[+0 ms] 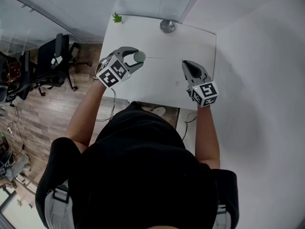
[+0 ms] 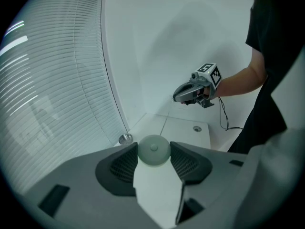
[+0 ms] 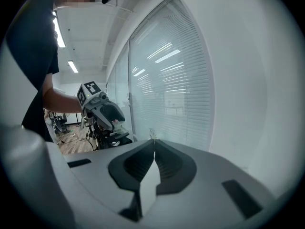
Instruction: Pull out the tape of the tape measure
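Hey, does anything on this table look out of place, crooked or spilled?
Nothing stands out. The round tape measure sits squarely between the left gripper's jaws, the right gripper is shut, and the small plant stands upright at the white table's far corner. No spill or damage shows.

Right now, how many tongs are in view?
2. The left tongs hang over the table's left side, closed on the round tape measure; the right tongs, shut, hang over its right side. None seems hidden.
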Tool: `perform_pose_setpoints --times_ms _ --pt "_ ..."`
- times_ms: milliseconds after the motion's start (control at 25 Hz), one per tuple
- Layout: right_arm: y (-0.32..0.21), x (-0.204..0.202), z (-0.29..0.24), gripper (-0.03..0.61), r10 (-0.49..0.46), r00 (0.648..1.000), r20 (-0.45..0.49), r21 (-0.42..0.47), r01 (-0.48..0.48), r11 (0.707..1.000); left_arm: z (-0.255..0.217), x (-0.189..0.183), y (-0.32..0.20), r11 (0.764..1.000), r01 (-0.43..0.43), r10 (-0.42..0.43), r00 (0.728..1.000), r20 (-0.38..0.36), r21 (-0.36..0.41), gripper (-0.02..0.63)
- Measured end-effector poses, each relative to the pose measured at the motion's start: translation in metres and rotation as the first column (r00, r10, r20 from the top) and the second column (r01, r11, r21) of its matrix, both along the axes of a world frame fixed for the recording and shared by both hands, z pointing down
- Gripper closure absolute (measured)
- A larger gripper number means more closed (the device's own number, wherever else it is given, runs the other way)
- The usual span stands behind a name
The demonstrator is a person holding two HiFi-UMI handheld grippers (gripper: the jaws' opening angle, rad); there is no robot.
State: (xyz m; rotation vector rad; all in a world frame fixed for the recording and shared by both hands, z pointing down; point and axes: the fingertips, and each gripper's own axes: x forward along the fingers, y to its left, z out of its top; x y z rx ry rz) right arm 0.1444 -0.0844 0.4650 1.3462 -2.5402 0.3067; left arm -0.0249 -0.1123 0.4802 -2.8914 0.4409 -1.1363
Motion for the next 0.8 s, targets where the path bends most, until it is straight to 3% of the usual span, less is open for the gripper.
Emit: perform_pose_setpoints --times_ms 800 --pt "-0.002 0.039 0.005 0.569 0.074 0.997 -0.031 0.0 -0.074 0.997 0.006 -0.022 -0.012 0.999 0.05 -0.05 0.998 0.022 0.019 0.388"
